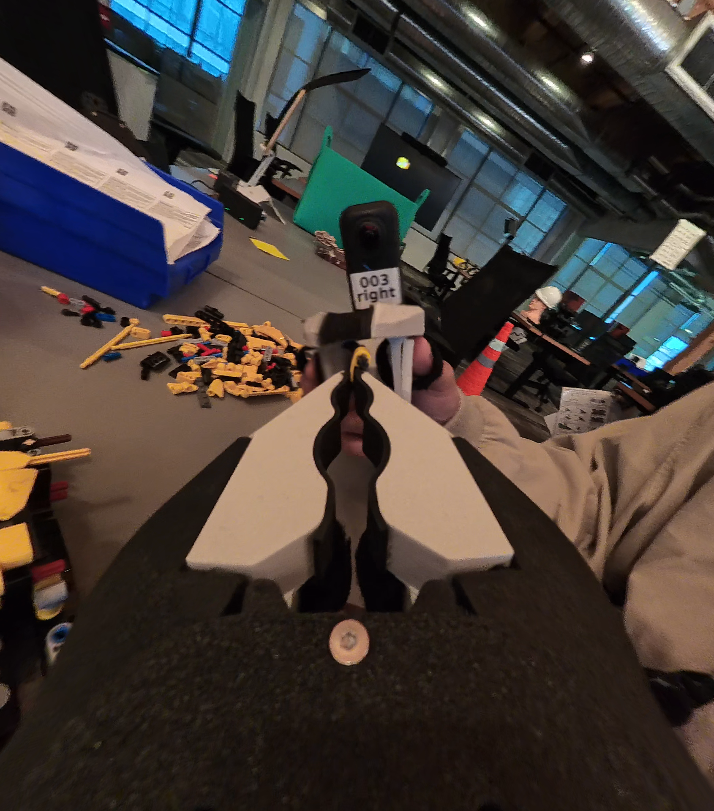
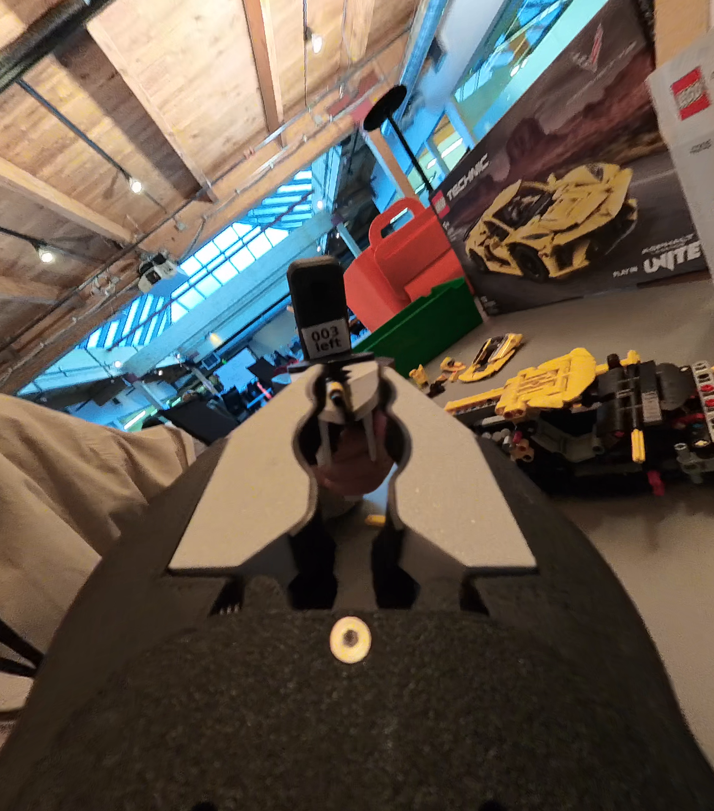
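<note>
While the person is holding both tools up above the table, tip to tip and facing each other, there's a tiny yellow and black piece sitting right where the 2 meet. The left tool is clenching it at the very tips, as far as I can see, with its wavy black pads nearly touching the whole way down. The right tool is crowding in around the same spot. Honestly, I can't tell if it's gripping anything or just touching, since the other tool's tips are filling the gap.

My read on the piece is that it's hard plastic, featherlight, stiff and a bit slick. That's the kind of thing that's going to pivot or pop out if it's pinched off-centre. I'd say the flat sides of the yellow part are the place to take it, not the little black pin end.

Down on the table a pile of loose pieces is lying near a blue bin stuffed with paper sheets. On the other side a half-built yellow and black car model is lying in front of a printed box, with a green bin just beside that.
</note>
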A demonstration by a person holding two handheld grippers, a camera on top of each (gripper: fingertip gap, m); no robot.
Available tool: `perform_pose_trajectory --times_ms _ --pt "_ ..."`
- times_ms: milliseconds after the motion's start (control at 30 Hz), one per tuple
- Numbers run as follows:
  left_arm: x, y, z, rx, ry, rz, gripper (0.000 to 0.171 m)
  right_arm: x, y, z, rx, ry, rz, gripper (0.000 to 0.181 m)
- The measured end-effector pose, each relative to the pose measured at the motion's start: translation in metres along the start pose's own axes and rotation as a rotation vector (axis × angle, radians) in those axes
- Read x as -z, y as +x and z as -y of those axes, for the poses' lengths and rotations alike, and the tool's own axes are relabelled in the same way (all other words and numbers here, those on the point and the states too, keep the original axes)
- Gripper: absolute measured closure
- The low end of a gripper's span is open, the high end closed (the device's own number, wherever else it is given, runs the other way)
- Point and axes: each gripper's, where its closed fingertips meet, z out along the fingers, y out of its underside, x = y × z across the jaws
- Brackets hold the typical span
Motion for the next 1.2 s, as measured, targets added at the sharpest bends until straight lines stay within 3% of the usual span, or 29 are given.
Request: perform_pose_trajectory --times_ms 33,133,267,367,467,533,600,733,900,1200 --pt "0.001 0.003 0.002 0.004 0.01 -0.014 0.171 0.002 -0.002 0.004 -0.012 0.024 0.017 0.151" --pt "0.007 0.01 0.012 0.02 0.072 -0.065 0.171 0.007 -0.015 0.007 -0.022 0.021 0.097 0.164" --pt "0.009 0.007 0.011 0.006 0.064 -0.057 0.171 -0.002 -0.019 -0.006 0.056 -0.049 0.08 0.168" --pt "0.009 -0.004 0.01 -0.036 0.062 0.027 0.171 -0.003 -0.011 -0.006 0.068 -0.042 0.024 0.162" --pt "0.013 -0.031 0.01 -0.242 0.034 0.284 0.171 -0.004 0.014 -0.006 0.204 -0.051 -0.178 0.148" --pt "0.016 -0.043 0.01 -0.431 -0.009 0.445 0.171 -0.003 0.024 -0.005 0.279 -0.06 -0.306 0.149" --pt "0.016 -0.044 0.009 -0.582 -0.044 0.53 0.171 -0.004 0.02 0.001 0.292 -0.015 -0.327 0.155" --pt "0.016 -0.043 0.012 -0.777 -0.062 0.645 0.171 -0.008 0.018 -0.002 0.251 -0.015 -0.284 0.149" --pt "0.014 -0.036 0.014 -0.921 -0.071 0.677 0.171 -0.012 0.013 -0.004 0.373 -0.034 -0.298 0.157" --pt "0.012 -0.035 0.012 -0.954 -0.085 0.677 0.171 -0.011 0.015 -0.006 0.436 -0.058 -0.325 0.16"
